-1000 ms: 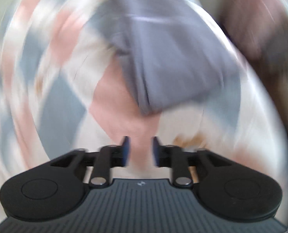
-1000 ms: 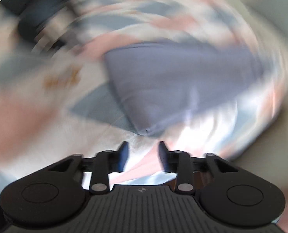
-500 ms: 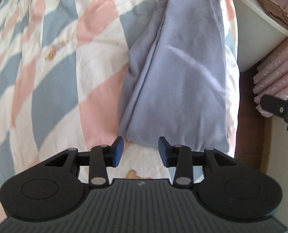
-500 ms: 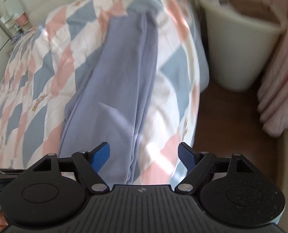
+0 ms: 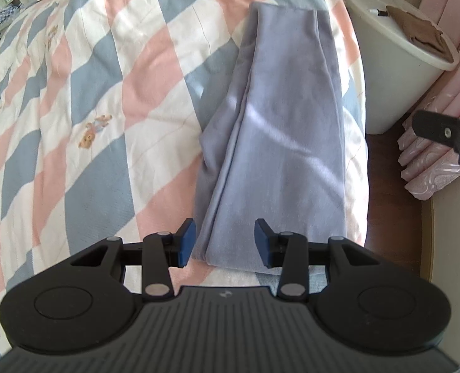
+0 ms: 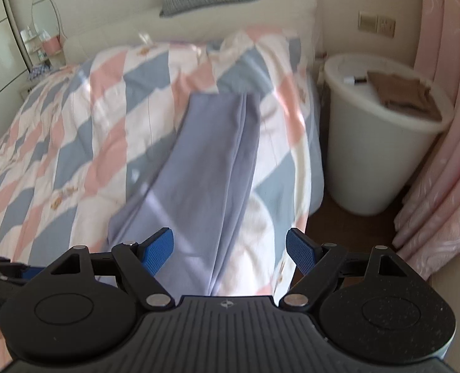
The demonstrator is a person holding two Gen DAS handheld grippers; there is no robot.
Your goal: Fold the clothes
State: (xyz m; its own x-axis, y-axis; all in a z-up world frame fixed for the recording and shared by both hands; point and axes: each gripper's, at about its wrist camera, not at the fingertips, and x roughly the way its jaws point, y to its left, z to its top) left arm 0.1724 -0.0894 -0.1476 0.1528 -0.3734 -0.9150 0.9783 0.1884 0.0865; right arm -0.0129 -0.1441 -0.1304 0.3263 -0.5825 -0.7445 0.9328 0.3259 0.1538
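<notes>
Both my grippers — left, right — hang empty, jaws apart, over the checked quilt, the folded lilac garment at twelve o'clock, white tub at two.

ahead of the left hand-held gripper the lilac garment is lying as soft, matt cloth, smooth with a few long creases. the quilt under it is showing as puckered, matt cotton-like fabric. the gripper bodies are looking like matt black plastic with a ribbed top and small shiny metal pins; the right hand-held gripper is carrying blue fingers with a fine knurled texture. to its right, the tub is looking like smooth, matt white plastic, the curtain like faintly glossy patterned cloth, and the floor like dark wood.
</notes>
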